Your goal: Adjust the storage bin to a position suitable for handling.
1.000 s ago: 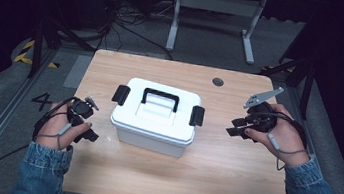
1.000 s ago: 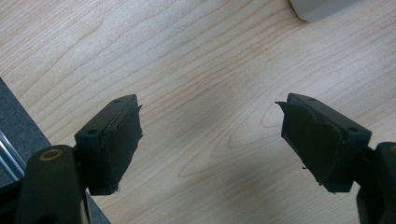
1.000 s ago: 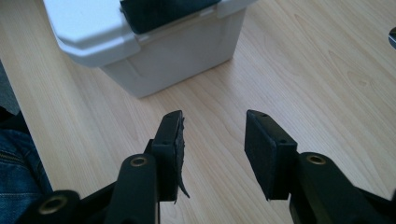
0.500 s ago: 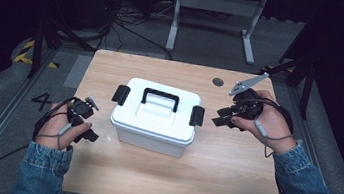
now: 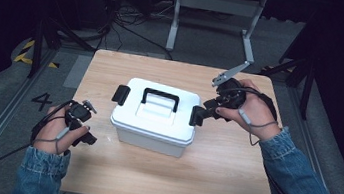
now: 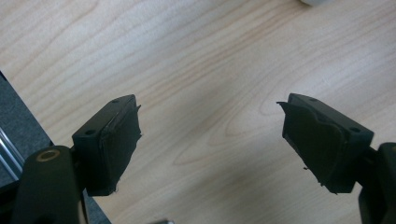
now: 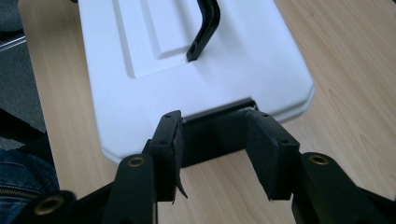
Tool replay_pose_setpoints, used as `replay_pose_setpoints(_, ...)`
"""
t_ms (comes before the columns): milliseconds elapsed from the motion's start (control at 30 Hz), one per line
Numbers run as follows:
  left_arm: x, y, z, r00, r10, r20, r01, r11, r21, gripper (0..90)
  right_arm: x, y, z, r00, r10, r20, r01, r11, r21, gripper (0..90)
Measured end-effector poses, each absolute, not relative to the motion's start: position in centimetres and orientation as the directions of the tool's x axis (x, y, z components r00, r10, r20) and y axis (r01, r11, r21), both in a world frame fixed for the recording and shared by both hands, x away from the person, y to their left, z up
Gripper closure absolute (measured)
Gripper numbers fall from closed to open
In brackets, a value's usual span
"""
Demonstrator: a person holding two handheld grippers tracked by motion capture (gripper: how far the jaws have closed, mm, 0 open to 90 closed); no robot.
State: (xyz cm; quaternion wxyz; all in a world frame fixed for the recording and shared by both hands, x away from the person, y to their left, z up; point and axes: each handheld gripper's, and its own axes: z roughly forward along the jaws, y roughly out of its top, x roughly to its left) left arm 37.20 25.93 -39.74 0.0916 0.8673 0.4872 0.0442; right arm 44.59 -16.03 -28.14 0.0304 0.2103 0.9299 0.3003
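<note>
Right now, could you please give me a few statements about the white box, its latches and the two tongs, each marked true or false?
1. The white plastic box with a black carrying handle stands on the light wooden table. True.
2. The right tongs straddle the black latch at the box's end. True; whether the pads press on it cannot be told.
3. The left tongs grip the box's other black latch. False: they are open above bare wood, apart from the box.
4. The box's lid is off. False: it sits on the box.
</note>
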Motion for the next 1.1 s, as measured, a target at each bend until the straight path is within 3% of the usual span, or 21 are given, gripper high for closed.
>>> replay_pose_setpoints(667,33.9,27.6,-40.1,0.482,0.876,-0.029,0.854,-0.462,0.240,18.6,47.9,-9.5,-28.5,-0.950,0.302,0.072,0.290,0.778,0.557,50.9)
replay_pose_setpoints(1100,34.1,27.6,-40.0,0.489,0.872,-0.021,0.849,-0.470,0.241,18.5,49.4,-5.8,-30.3,-0.960,0.259,0.107,0.274,0.790,0.549,60.1)
